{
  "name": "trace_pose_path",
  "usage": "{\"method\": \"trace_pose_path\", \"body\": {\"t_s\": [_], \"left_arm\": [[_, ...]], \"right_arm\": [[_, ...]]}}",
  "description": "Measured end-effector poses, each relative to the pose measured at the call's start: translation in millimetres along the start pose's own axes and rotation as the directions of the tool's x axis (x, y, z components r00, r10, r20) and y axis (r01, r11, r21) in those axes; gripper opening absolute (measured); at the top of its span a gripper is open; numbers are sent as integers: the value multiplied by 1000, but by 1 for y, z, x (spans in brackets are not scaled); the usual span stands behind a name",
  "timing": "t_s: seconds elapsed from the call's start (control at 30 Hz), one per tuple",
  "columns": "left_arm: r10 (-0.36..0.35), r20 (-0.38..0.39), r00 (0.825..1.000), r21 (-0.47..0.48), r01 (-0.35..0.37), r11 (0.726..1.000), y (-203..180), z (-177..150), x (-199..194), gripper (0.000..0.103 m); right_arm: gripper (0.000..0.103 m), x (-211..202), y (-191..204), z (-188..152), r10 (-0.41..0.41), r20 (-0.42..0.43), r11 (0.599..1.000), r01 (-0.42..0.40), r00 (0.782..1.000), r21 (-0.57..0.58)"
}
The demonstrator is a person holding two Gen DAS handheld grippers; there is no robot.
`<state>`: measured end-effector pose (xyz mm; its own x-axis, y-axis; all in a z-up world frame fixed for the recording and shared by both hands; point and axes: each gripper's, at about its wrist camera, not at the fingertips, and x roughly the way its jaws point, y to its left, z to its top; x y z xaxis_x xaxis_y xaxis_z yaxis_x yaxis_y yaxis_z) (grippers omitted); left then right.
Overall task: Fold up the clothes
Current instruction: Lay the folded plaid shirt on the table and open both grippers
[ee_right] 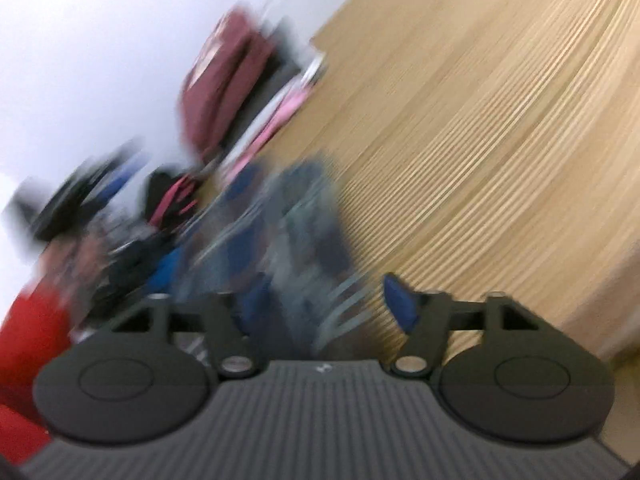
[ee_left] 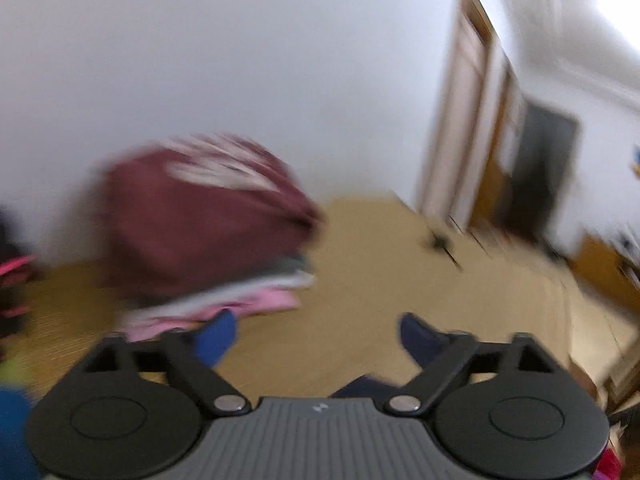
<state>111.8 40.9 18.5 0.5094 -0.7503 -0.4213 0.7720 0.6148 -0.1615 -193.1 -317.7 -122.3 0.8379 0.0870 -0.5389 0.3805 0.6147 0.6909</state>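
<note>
Both views are motion-blurred. In the left wrist view my left gripper [ee_left: 316, 340] is open and empty above a tan woven surface [ee_left: 380, 280]. Ahead and to its left stands a stack of folded clothes [ee_left: 208, 276] with a maroon garment [ee_left: 196, 216] on top and grey, white and pink layers under it. In the right wrist view my right gripper [ee_right: 324, 300] is open and empty, tilted, just in front of a heap of loose clothes [ee_right: 280, 220] in blue and grey. The folded stack [ee_right: 228, 88] shows further off by the white wall.
A white wall [ee_left: 240, 60] backs the surface. A wooden door frame [ee_left: 460, 128] and a dark doorway [ee_left: 540, 172] lie to the right. A black and pink item [ee_right: 172, 196] and red fabric [ee_right: 28, 336] sit left of the heap. The tan surface [ee_right: 480, 140] stretches to the right.
</note>
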Motion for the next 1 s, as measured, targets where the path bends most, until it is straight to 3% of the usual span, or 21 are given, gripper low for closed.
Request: {"method": "trace_pose_path", "body": {"t_s": [0.03,0.1,0.17,0.2,0.23,0.27,0.3,0.33,0.37,0.47,0.53,0.6,0.67,0.7,0.73,0.77,0.8,0.83,0.9,1.0], "left_arm": [[37,12,999,-61,-36,997,13,-20,-23,95],[76,-36,996,-218,-82,972,38,-65,-43,94],[63,-83,995,-263,-83,961,51,-101,-38,94],[51,-102,993,-276,-77,958,55,-115,-31,93],[39,-137,990,-310,-80,947,60,-131,-21,93],[27,-208,978,-365,-103,925,65,-147,-9,86],[8,-264,964,-410,-119,904,69,-156,-5,72],[-41,-286,957,-461,-100,882,67,-165,-4,66],[-88,-246,965,-498,-48,866,64,-174,-10,65],[-135,-101,986,-499,67,864,34,-190,-48,72],[-155,-48,987,-486,113,867,12,-192,-65,76],[-188,-14,982,-430,164,888,-17,-183,-67,81],[-198,-10,980,-386,179,905,-40,-177,-51,81],[-200,-19,980,-374,178,910,-51,-176,-40,80],[-187,-56,981,-389,151,909,-59,-178,-26,79],[-164,-85,983,-403,116,908,-67,-180,-17,78],[-127,-92,988,-405,79,911,-75,-182,-13,78],[-98,-87,991,-387,57,920,-83,-182,-12,78],[-59,-123,991,-309,19,951,-101,-177,-8,79],[-13,-180,984,-228,-28,973,-111,-174,2,78]], "right_arm": [[75,-14,1,4,-67,62,997,69,996,-35],[76,-22,15,15,-133,112,984,145,985,-105],[76,-7,56,27,-64,69,956,81,996,-284],[76,7,79,30,-21,26,923,29,999,-384],[76,28,111,25,7,-35,845,-24,999,-534],[75,50,144,19,23,-101,738,-85,995,-669],[74,71,177,13,27,-168,608,-149,986,-780],[74,93,203,5,38,-239,472,-228,970,-851],[73,115,229,-4,39,-311,325,-306,950,-895],[73,182,284,2,-29,-491,97,-487,870,-868],[73,236,314,11,-127,-571,75,-566,811,-821],[73,291,344,21,-226,-636,65,-640,738,-765],[70,332,365,7,-373,-683,86,-710,628,-699],[52,350,370,-2,-434,-693,109,-730,576,-675],[36,364,373,-17,-511,-686,95,-759,518,-644],[17,365,372,-29,-557,-670,50,-785,491,-617],[14,362,371,-40,-586,-651,-11,-808,483,-589],[13,359,368,-49,-603,-641,-48,-823,475,-566],[11,353,360,-53,-599,-626,-78,-814,499,-575],[11,351,361,-38,-492,-636,1,-730,595,-684]]}}
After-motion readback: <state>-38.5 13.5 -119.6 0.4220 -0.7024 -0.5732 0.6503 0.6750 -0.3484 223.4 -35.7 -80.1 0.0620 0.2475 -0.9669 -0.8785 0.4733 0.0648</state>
